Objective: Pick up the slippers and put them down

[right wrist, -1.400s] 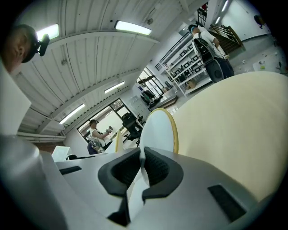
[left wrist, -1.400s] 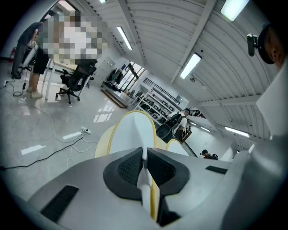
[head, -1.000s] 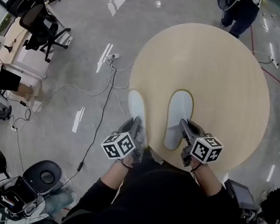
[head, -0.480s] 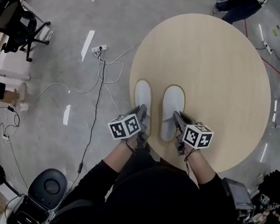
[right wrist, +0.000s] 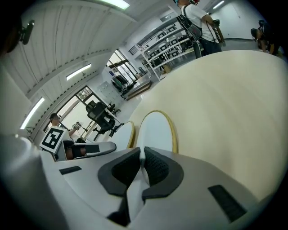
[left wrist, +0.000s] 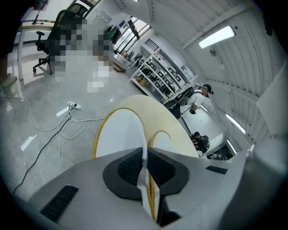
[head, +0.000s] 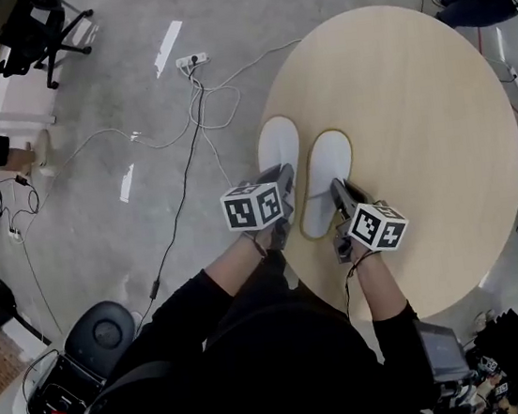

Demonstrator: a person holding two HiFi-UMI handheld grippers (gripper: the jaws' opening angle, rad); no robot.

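You've lowered both to the counter (head: 414,86): left gripper (head: 281,181) fingers clamp the left slipper (head: 278,147), right gripper (head: 340,192) fingers the right slipper (head: 327,173), each stretching ahead of its fingers.

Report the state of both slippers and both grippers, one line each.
left slipper: pinched at its heel edge, toe pointing away, at the left rim of the table.
right slipper: pinched at its heel edge, toe pointing away, over the table.
left gripper: shut on the left slipper.
right gripper: shut on the right slipper.
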